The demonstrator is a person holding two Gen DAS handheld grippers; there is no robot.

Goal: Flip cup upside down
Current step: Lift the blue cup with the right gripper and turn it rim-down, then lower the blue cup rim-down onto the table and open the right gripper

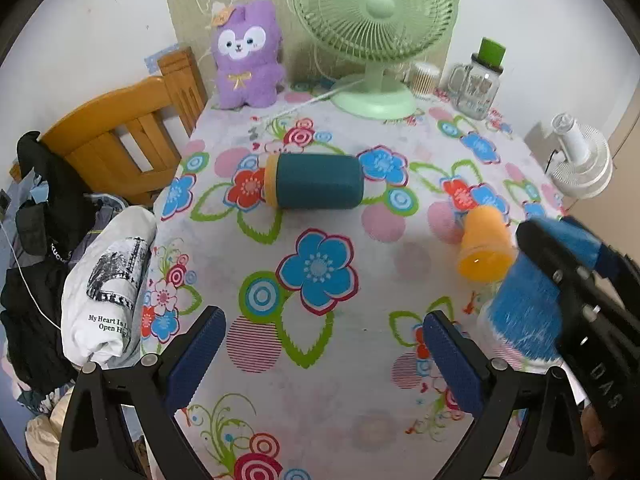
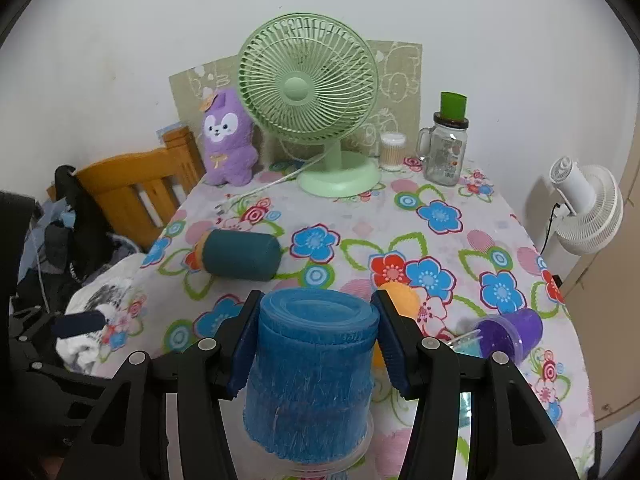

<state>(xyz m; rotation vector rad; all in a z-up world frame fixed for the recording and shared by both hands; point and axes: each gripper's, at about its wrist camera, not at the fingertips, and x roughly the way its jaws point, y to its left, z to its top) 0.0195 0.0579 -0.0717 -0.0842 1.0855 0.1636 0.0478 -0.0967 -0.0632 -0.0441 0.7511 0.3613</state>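
My right gripper point(image 2: 314, 340) is shut on a blue cup point(image 2: 310, 376) that stands upside down, its clear rim low near the floral tablecloth point(image 2: 400, 216). The same cup point(image 1: 528, 312) shows at the right of the left wrist view, held by the right gripper point(image 1: 560, 264). My left gripper point(image 1: 320, 344) is open and empty above the cloth. A dark teal cup point(image 1: 316, 186) with an orange rim lies on its side mid-table, also in the right wrist view point(image 2: 240, 255). An orange cup point(image 1: 486, 250) lies on its side beside the blue cup.
A purple cup point(image 2: 512, 334) lies on its side at the right. A green fan point(image 2: 312, 100), purple plush point(image 2: 226, 140), glass jar mug point(image 2: 444, 152) and cotton-swab box point(image 2: 392, 150) stand at the back. A wooden chair point(image 1: 128, 136) and clothes point(image 1: 108, 280) lie left; a white fan point(image 2: 588, 208) stands right.
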